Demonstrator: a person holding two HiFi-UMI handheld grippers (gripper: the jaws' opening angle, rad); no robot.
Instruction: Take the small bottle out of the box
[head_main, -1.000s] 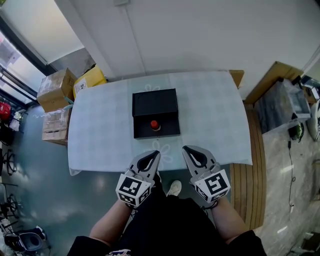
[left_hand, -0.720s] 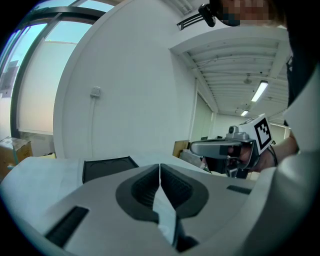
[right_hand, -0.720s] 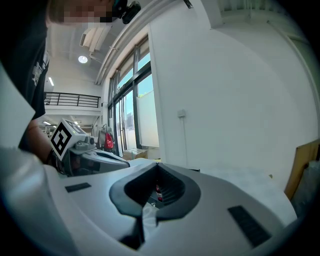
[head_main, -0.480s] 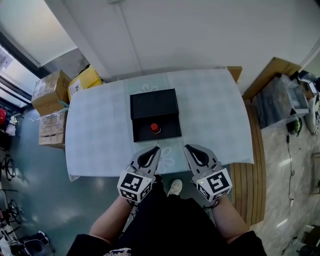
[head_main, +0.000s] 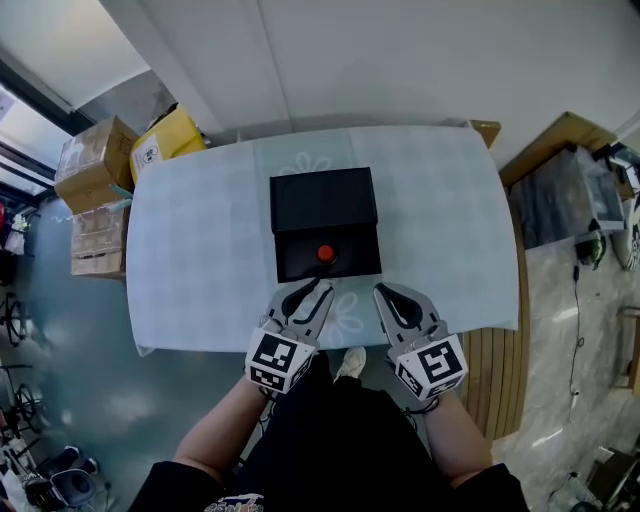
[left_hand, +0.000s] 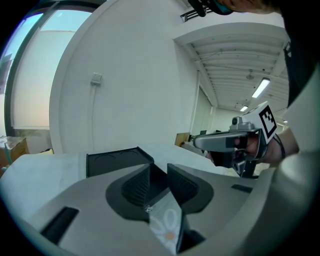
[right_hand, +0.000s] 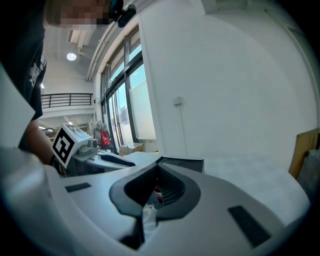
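- A counter (head_main: 200, 250) under a pale checked cloth with flower prints fills the middle of the head view.
- A black box (head_main: 322, 200) lies open at its centre, lid laid flat on the far side and tray on the near side.
- The left claw (head_main: 322, 288) is at the near edge of the counter, pointing at the tray. Its jaws have just been opening and are now parted, with nothing between them but cloth and box beyond.
- The right claw (head_main: 381, 291) is just beside it, jaws drawn together and holding nothing.
- The small bottle (head_main: 325, 254), red-capped, stands upright in the tray near its middle, not yet touched. In the right gripper view it shows just past the tips.
- The bottle is likely light and rigid with a smooth, slippery body, and may be breakable.
- The tray walls crowd its sides, so the cap and neck look like the surest place to pinch, gently and from above, since a nudge could tip it.
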